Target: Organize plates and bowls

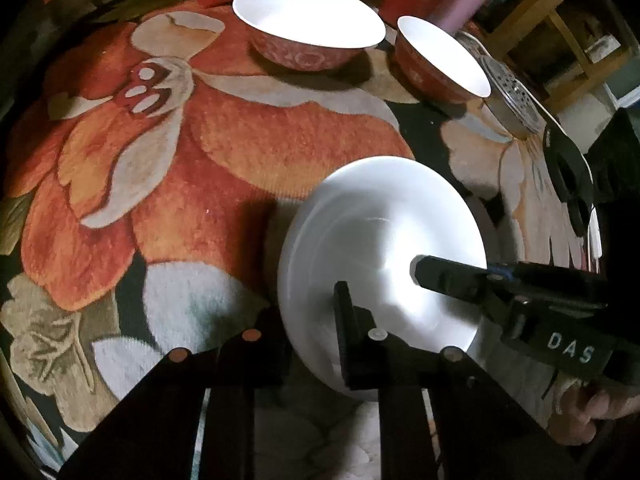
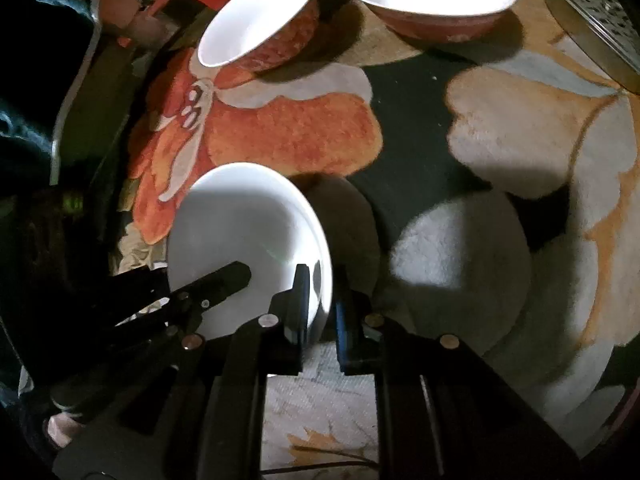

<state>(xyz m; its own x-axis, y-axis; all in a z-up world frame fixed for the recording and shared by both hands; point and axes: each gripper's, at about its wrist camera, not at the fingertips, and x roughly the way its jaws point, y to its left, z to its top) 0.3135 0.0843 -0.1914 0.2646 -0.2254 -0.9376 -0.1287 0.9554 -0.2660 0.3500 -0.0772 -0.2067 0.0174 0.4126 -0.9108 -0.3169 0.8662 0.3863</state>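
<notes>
Both claws clamped on the white plate [image 1: 376, 240], left claw [image 1: 312, 320] on its near-left rim, right claw [image 2: 322, 300] on the opposite rim, 2 bowls [image 1: 308, 20] further back.

The plate [image 1: 372, 240] sits nearest on the rug [image 1: 224, 152]. Far of it stand two bowls side by side: the large bowl [image 1: 308, 20] at left, the small bowl [image 1: 440, 56] at right. A perforated metal lid [image 1: 508, 96] lies right of the small bowl.
</notes>
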